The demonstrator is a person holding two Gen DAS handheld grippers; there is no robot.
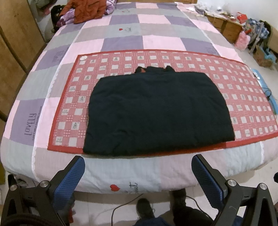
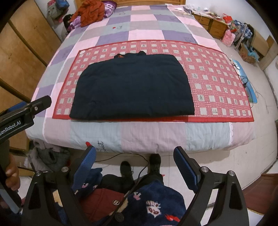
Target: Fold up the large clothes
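A dark navy jacket lies folded into a flat rectangle on a red checked mat spread over the bed. The right wrist view shows the same jacket on the mat, its collar at the far edge. My left gripper hovers open over the bed's near edge, short of the jacket, nothing between its blue pads. My right gripper is open too, held back over the floor in front of the bed, empty. The left gripper also shows at the left edge of the right wrist view.
The quilt is pink, purple and grey checks. An orange coat lies at the bed's far left corner. Wooden wardrobe doors stand left; cluttered drawers stand right. A person's feet and a cable are below.
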